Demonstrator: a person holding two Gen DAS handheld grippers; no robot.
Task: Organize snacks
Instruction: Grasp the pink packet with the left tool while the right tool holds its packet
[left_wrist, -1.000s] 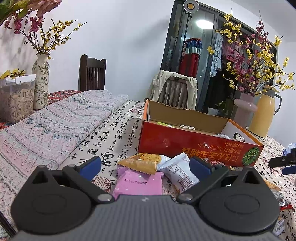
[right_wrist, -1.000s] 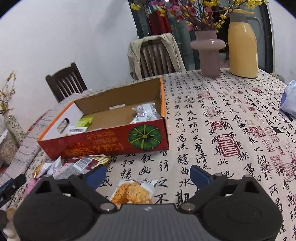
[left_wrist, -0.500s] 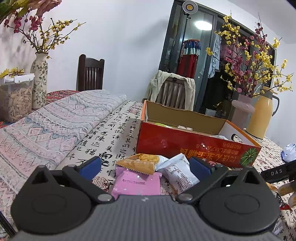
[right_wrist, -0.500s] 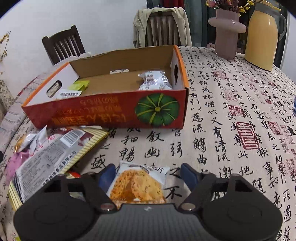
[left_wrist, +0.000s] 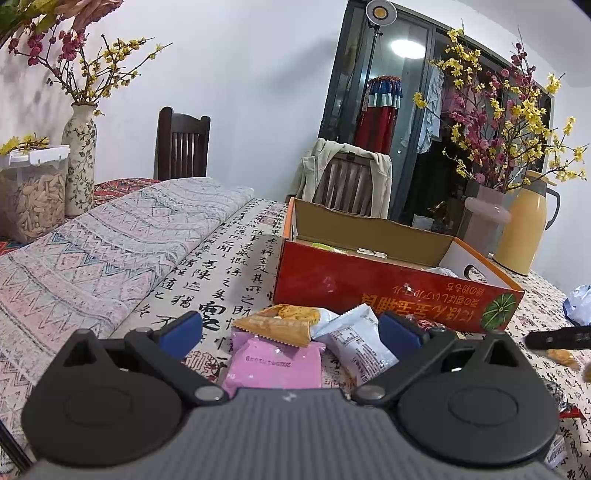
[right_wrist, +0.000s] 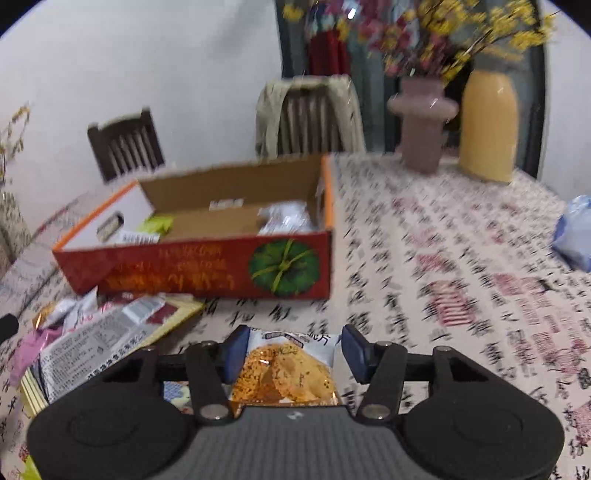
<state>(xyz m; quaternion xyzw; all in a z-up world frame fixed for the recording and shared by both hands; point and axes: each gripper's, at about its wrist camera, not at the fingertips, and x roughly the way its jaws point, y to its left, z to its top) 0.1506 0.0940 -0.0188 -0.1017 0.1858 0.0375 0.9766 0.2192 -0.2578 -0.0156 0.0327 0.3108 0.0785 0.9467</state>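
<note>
An open red cardboard box (right_wrist: 207, 266) with a green pumpkin print holds a few snack packets. My right gripper (right_wrist: 291, 347) is closing its jaws on an orange cracker packet (right_wrist: 288, 369) in front of the box. Its left pad touches the packet and its right pad sits at the packet's other edge. A large flat packet (right_wrist: 99, 339) lies left of it. My left gripper (left_wrist: 290, 328) stands open over a pile with a pink packet (left_wrist: 273, 365), an orange packet (left_wrist: 284, 321) and a white packet (left_wrist: 354, 339). The box (left_wrist: 369, 288) lies just beyond the pile.
A yellow thermos (right_wrist: 487, 125) and a pink vase (right_wrist: 421, 122) stand at the table's far side. A blue bag (right_wrist: 576, 232) lies at the right. A folded patterned cloth (left_wrist: 92, 258), a snack jar (left_wrist: 33, 195) and a flowered vase (left_wrist: 79, 162) are on the left. Chairs stand behind the table.
My right gripper's jaws have narrowed from wide apart to the orange cracker packet's sides, and its view has swung up and blurred. The left gripper has stayed still and open.
</note>
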